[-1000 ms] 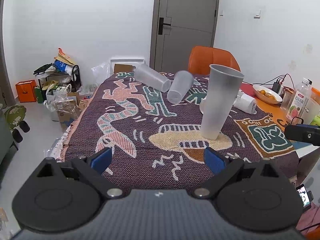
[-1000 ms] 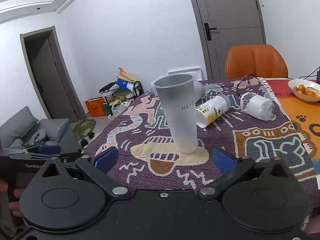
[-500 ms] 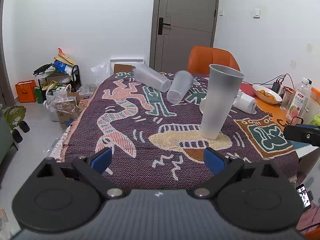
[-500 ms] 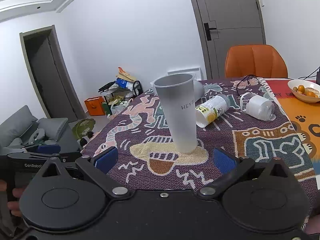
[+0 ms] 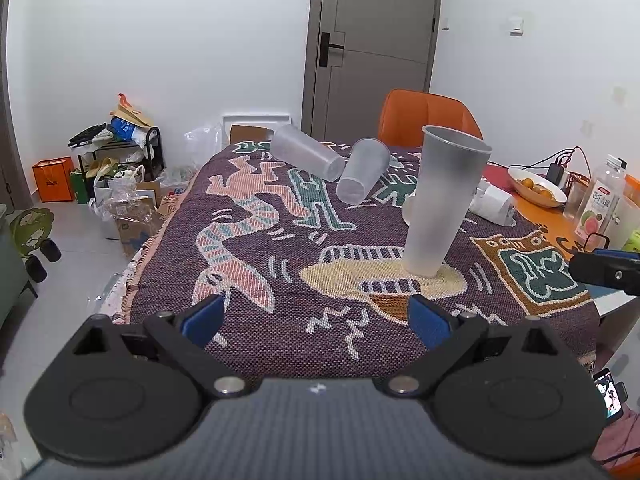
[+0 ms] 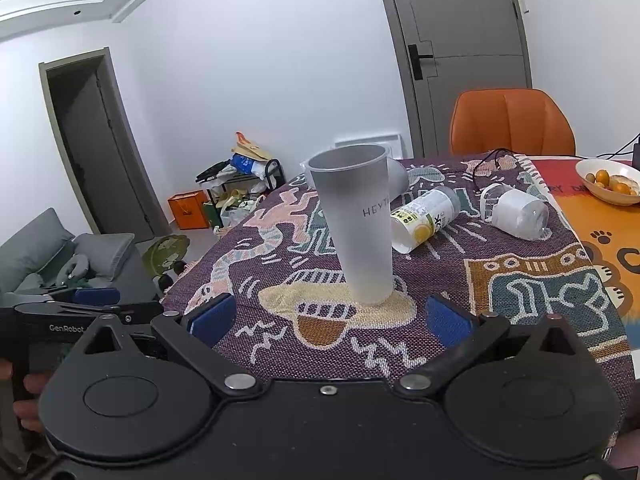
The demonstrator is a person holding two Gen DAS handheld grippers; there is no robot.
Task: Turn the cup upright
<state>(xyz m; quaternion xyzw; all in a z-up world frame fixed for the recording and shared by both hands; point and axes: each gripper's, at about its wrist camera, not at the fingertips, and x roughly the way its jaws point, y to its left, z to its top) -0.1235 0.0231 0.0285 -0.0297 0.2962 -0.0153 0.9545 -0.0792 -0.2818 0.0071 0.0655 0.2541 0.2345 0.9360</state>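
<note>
A tall frosted plastic cup (image 5: 440,200) stands upright, mouth up, on the patterned cloth; it also shows in the right wrist view (image 6: 358,224) with "HEYT" lettering. Two more frosted cups (image 5: 306,158) (image 5: 362,176) lie on their sides farther back. My left gripper (image 5: 316,320) is open and empty, short of the upright cup and left of it. My right gripper (image 6: 328,318) is open and empty, just short of the cup. The right gripper's finger shows at the right edge of the left wrist view (image 5: 604,268).
A labelled cup (image 6: 426,218) and a white cup (image 6: 516,212) lie on their sides behind the upright cup. A fruit bowl (image 6: 608,182), a bottle (image 5: 600,200) and cables sit at the right. An orange chair (image 6: 512,122) stands at the far end. The table's left edge (image 5: 160,240) drops to the floor.
Both grippers have drawn back very slightly from the upright cup. Nothing else has moved.
</note>
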